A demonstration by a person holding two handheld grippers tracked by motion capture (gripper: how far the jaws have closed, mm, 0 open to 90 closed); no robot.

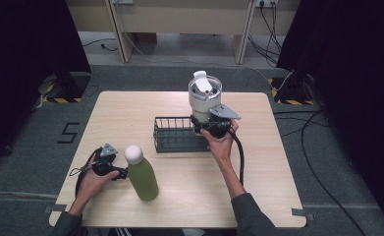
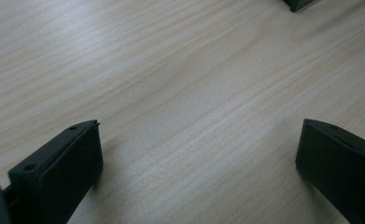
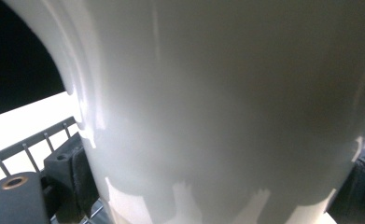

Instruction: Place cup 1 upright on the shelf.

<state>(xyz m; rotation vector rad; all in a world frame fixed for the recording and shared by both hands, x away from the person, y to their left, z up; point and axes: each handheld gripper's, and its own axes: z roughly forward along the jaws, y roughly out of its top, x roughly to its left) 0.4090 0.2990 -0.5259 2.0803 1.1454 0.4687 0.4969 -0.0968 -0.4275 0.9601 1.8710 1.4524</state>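
Note:
A white tumbler (image 1: 205,101) with a lid and a flip spout stands upright at the right end of a black wire basket (image 1: 172,140). My right gripper (image 1: 210,124) is shut on its lower body. In the right gripper view the tumbler's wall (image 3: 217,102) sits between both pads, one finger (image 3: 73,172) against its left side, and the basket's rim (image 3: 26,147) passes behind. Whether the tumbler's base rests in the basket is hidden. My left gripper (image 1: 118,172) lies low at the front left, open, with bare table (image 2: 194,93) between its jaws.
A green bottle (image 1: 143,177) with a white round cap stands just right of the left gripper. The wooden table (image 1: 278,187) has free surface at the front right and back left. Cables trail from both grippers toward the person.

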